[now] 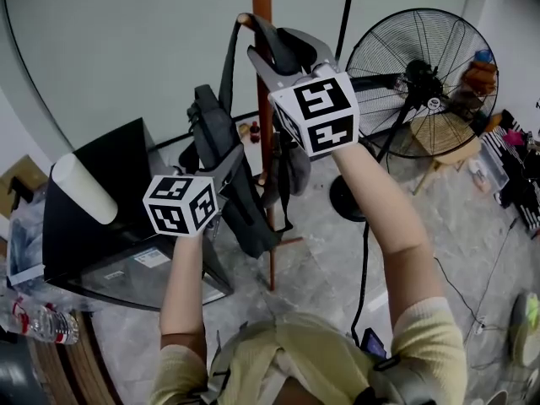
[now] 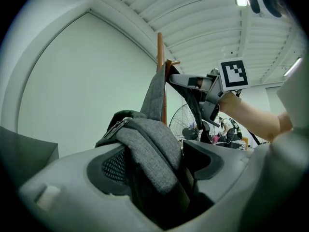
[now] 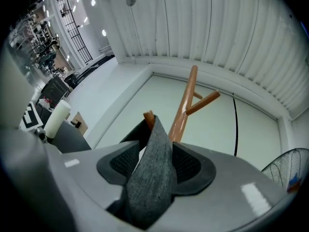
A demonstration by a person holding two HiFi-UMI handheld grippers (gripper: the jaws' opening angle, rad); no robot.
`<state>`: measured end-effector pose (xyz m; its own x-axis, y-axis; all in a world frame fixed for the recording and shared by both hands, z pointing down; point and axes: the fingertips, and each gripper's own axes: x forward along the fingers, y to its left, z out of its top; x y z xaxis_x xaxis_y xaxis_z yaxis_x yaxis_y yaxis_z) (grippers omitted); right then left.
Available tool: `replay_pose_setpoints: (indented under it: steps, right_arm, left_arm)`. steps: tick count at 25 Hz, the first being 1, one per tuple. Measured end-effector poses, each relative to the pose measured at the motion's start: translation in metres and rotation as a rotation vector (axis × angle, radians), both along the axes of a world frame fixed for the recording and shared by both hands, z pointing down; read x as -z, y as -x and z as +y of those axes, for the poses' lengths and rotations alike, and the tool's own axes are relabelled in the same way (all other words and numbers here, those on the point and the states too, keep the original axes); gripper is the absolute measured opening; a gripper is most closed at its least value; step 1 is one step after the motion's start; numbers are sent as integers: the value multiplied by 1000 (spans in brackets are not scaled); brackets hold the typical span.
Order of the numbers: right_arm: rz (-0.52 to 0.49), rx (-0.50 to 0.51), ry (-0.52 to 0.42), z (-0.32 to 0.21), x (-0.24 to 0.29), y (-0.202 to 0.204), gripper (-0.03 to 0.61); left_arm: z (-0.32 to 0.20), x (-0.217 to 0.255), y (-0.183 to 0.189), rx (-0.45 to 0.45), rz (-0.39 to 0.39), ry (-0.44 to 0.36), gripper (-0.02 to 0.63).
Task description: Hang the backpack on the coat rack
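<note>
The grey backpack (image 1: 221, 154) hangs beside the orange-brown coat rack pole (image 1: 264, 99), its strap (image 1: 228, 62) looped over a peg tip (image 1: 245, 18). My right gripper (image 1: 283, 49) is high up at that peg. In the right gripper view its jaws (image 3: 154, 166) stand open, with the grey strap (image 3: 153, 168) lying loose between the pads and running up over the peg (image 3: 148, 117). My left gripper (image 1: 226, 165) is lower, at the pack's top. Its jaws (image 2: 159, 161) are spread wide around a fold of the backpack (image 2: 149, 149), and a gap shows at the right pad.
A black standing fan (image 1: 422, 83) is right of the rack, its cable trailing on the floor. A black case (image 1: 93, 218) with a white roll (image 1: 83, 188) on it stands at the left, with a plastic bottle (image 1: 42, 323) near it. Clutter lies at the far right.
</note>
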<state>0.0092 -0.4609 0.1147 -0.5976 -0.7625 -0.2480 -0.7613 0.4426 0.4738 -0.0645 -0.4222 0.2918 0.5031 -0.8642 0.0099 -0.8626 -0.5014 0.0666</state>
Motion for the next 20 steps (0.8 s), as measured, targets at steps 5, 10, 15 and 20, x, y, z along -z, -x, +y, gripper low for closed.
replay_pose_setpoints:
  steps: [5,10,15,20]
  right_arm:
    - [3,-17,-3,4,-5,-3,222]
    - [-14,-25,2,10,-11,-10,225]
    - [-30,-33,12,14,-15,-18,225]
    - [-66,-29,23,25,-22,-30,232]
  left_arm:
    - [6,-6,-1,-1,-23,8,368]
    - [16,-8,-6,-14,-31,1,368]
    - [26,-10,-7,-22,-40,-1,367]
    - [39,-9,-6,-31,-12,-11,367]
